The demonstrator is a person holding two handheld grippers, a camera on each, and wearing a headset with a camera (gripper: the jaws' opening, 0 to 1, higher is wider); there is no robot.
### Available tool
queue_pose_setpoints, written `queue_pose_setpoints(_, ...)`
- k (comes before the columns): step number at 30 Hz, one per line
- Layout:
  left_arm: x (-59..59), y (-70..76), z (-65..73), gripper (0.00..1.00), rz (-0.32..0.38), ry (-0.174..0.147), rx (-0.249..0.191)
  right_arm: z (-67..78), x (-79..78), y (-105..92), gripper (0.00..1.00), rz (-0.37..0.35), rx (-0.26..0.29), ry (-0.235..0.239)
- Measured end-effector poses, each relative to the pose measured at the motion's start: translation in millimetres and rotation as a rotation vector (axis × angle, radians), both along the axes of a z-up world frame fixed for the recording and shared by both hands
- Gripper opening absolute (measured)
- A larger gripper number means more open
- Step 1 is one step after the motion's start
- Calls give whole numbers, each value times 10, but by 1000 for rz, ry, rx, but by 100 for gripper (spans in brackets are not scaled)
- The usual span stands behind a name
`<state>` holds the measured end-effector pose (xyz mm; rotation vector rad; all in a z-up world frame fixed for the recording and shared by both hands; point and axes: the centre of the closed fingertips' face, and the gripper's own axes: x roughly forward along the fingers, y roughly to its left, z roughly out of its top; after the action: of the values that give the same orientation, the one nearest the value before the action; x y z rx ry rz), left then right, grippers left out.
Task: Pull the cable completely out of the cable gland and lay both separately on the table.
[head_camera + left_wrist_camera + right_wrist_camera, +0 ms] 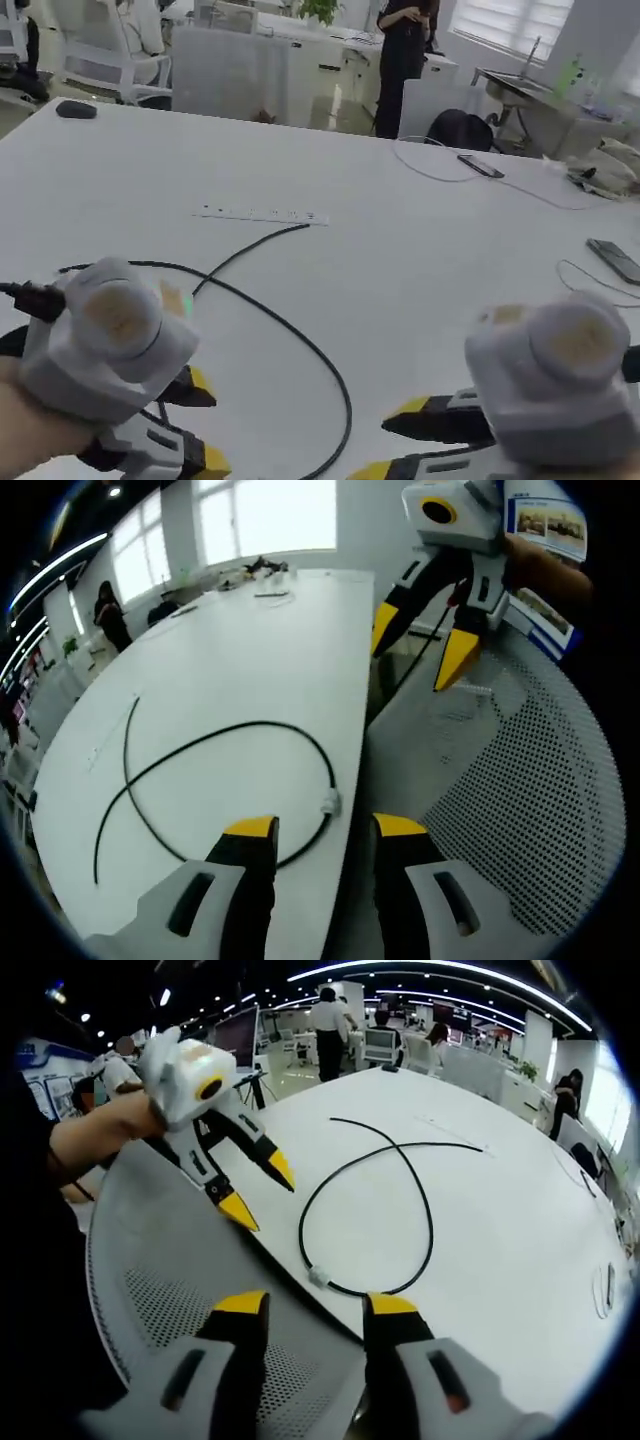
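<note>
Left claw (325,827), right claw (317,1304) gape; one cable (250,724), one gland (330,802).

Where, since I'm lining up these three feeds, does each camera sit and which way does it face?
Head view: on the headset, looking forward and down over the table at the cable; left tongs, right tongs and a hand show low.
Left gripper view: on the left tongs, facing the cable gland at the table edge; own open jaws, right tongs upper right.
Right gripper view: on the right tongs, facing the same gland; own open jaws, left tongs upper left.
Shared: both gripper views see the gland.
</note>
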<state>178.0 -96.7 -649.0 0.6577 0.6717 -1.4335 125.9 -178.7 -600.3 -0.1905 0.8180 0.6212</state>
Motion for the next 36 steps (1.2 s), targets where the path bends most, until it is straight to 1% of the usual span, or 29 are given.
queue_pose_setpoints(1, -13, -75, -83, 37, -28, 12, 11, 33, 13, -6, 36, -7, 5, -30)
queue_pose_setpoints(2, -25, -111, -145, 36, -45, 19, 26, 34, -20, -4, 36, -2, 10, -21)
queue_pose_setpoints(3, -25, -152, -203, 35, -56, 24, 31, 36, -20, -20, 35, -18, 15, -21)
queue_pose_setpoints(4, -37, -186, -310, 34, -81, 36, 57, 39, -17, -46, 35, -40, 19, -24)
queue_pose_setpoints(5, -35, -221, -373, 33, -88, 42, 62, 37, -23, -53, 35, -39, 18, -24)
queue_pose_setpoints(6, -42, -246, -482, 32, -105, 58, 84, 33, -36, -63, 35, -45, 21, -22)
queue_pose_setpoints(7, -44, -259, -550, 31, -110, 69, 101, 28, -46, -66, 35, -48, 21, -20)
queue_pose_setpoints(8, -38, -289, -638, 30, -120, 72, 111, 21, -64, -68, 35, -49, 20, -16)
queue_pose_setpoints(9, -35, -306, -695, 30, -121, 74, 121, 16, -78, -73, 35, -50, 18, -13)
queue_pose_setpoints(10, -28, -325, -772, 30, -134, 62, 135, 18, -90, -88, 35, -57, 18, -14)
queue_pose_setpoints(11, -27, -349, -806, 30, -128, 59, 134, 44, -79, -89, 35, -72, 35, -25)
queue_pose_setpoints(13, -42, -395, -894, 32, -137, 51, 134, 58, -90, -92, 34, -76, 43, -22)
queue_pose_setpoints(14, -47, -409, -923, 32, -134, 52, 135, 60, -89, -95, 34, -78, 42, -23)
queue_pose_setpoints(16, -44, -435, -986, 33, -141, 41, 140, 68, -82, -114, 34, -91, 38, -29)
queue_pose_setpoints(17, 2, -436, -1013, 32, -140, 11, 151, 75, -88, -108, 34, -93, 43, -29)
queue_pose_setpoints(18, 11, -447, -1027, 30, -143, -1, 149, 81, -92, -104, 33, -92, 44, -29)
queue_pose_setpoints(21, 26, -431, -1077, 23, -138, -10, 168, 92, -97, -104, 33, -92, 39, -31)
queue_pose_setpoints(22, 14, -428, -1077, 22, -132, 2, 168, 92, -99, -104, 33, -92, 38, -30)
queue_pose_setpoints(23, -17, -413, -1093, 19, -130, 28, 175, 92, -100, -107, 33, -94, 37, -29)
queue_pose_setpoints(24, -17, -405, -1100, 17, -127, 27, 175, 91, -99, -108, 34, -94, 36, -28)
queue_pose_setpoints(25, -15, -407, -1117, 17, -129, 17, 169, 88, -99, -110, 34, -94, 35, -27)
queue_pose_setpoints(26, -18, -391, -1145, 18, -141, 8, 180, 84, -96, -111, 33, -93, 33, -25)
queue_pose_setpoints(27, -5, -419, -1115, 18, -188, -19, 162, 82, -94, -111, 33, -93, 32, -24)
queue_pose_setpoints(28, -11, -428, -1150, 18, -153, -4, 178, 78, -94, -109, 33, -91, 30, -22)
queue_pose_setpoints(31, -7, -408, -1127, 18, -157, -16, 179, 72, -96, -99, 33, -84, 26, -18)
queue_pose_setpoints(32, -4, -411, -1126, 17, -146, -10, 176, 69, -96, -96, 33, -81, 23, -16)
queue_pose_setpoints(34, -2, -405, -1125, 17, -140, -12, 178, 65, -100, -91, 33, -74, 16, -13)
queue_pose_setpoints(35, -12, -378, -1120, 17, -145, -10, 193, 65, -104, -89, 33, -70, 15, -12)
queue_pose_setpoints(36, -25, -371, -1084, 17, -152, 1, 195, 67, -105, -84, 33, -67, 16, -11)
